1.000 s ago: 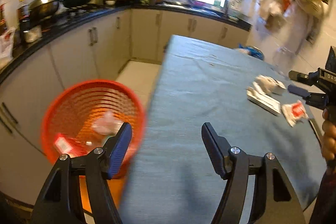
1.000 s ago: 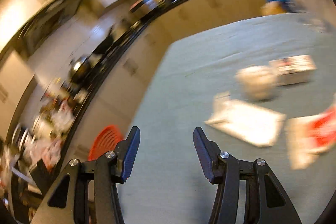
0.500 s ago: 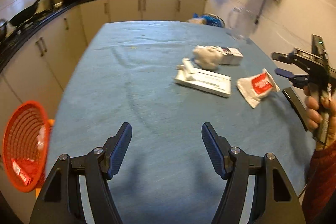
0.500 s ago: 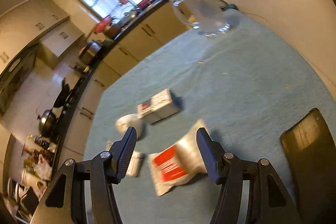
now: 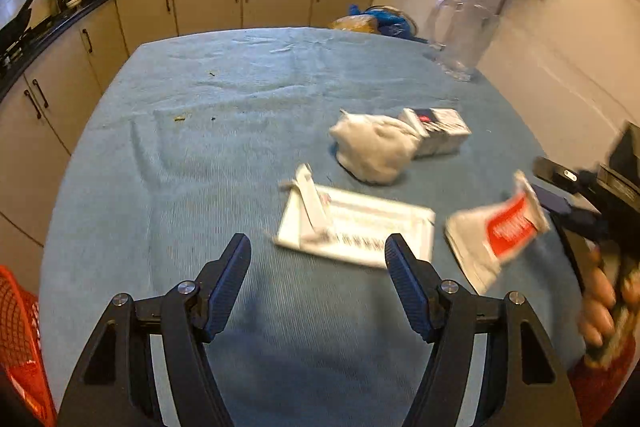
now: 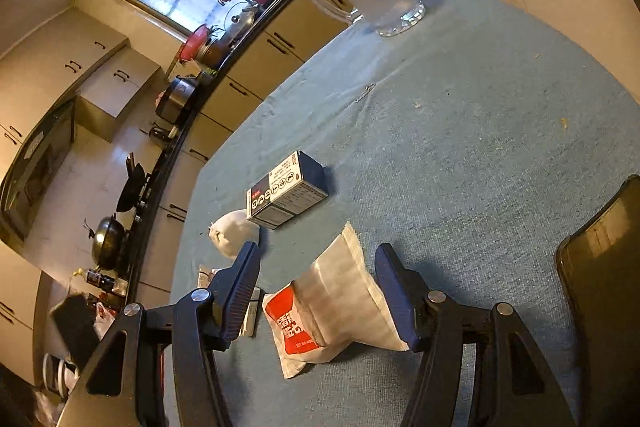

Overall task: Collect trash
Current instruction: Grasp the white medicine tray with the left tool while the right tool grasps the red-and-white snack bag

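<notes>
A white pouch with a red label [image 6: 332, 303] lies on the blue tablecloth between the fingers of my open right gripper [image 6: 316, 287]; it also shows in the left wrist view [image 5: 496, 231]. A flat white packet [image 5: 356, 223] lies just ahead of my open, empty left gripper [image 5: 318, 283]. Behind it are a crumpled white wad [image 5: 372, 147] and a small printed box [image 5: 438, 131]. The red trash basket [image 5: 20, 347] is off the table's left edge.
A clear glass jug [image 5: 460, 35] stands at the table's far right corner. A dark flat object [image 6: 604, 267] lies at the right. Kitchen counters with pots run along the left and far walls. A blue bag [image 5: 380, 21] is behind the table.
My left gripper has swung from the red basket to face the table's trash. My right gripper has moved in so that the red-label pouch lies between its fingers.
</notes>
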A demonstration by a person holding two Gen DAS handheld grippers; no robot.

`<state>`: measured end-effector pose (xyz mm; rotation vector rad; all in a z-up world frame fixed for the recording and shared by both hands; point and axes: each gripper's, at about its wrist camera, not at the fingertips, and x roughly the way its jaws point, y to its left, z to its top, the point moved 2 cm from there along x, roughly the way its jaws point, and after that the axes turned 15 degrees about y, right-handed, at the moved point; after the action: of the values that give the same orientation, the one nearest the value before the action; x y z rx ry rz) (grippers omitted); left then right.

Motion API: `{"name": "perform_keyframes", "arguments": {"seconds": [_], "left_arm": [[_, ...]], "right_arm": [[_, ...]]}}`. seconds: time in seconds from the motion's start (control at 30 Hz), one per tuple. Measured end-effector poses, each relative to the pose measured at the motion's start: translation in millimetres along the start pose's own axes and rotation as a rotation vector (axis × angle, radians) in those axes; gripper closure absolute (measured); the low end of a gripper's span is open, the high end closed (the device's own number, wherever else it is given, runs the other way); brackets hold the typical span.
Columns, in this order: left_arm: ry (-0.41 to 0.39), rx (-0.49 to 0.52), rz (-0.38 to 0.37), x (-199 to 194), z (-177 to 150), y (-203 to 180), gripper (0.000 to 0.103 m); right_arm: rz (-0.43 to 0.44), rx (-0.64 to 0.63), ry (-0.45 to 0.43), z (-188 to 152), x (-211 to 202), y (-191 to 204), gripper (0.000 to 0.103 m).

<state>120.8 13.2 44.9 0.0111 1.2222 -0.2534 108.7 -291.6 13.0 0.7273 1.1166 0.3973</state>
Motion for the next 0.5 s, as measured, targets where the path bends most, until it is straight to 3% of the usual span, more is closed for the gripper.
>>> {"name": "perform_keyframes", "arguments": {"seconds": [0.07, 0.2, 0.37, 0.5], "left_arm": [[0.019, 0.001, -0.009, 11, 11, 0, 0.042], [0.079, 0.003, -0.015, 34, 25, 0, 0.081], [0.054, -0.011, -0.026, 31, 19, 3, 0.084], [0.021, -0.016, -0.091, 17, 3, 7, 0.084]], "right_arm": [[0.000, -0.002, -0.004, 1, 0, 1, 0.038], [0.006, -0.004, -0.007, -1, -2, 1, 0.038], [-0.002, 0.003, 0.015, -1, -1, -2, 0.038], [-0.030, 0.003, 0.027, -2, 1, -3, 0.035]]}}
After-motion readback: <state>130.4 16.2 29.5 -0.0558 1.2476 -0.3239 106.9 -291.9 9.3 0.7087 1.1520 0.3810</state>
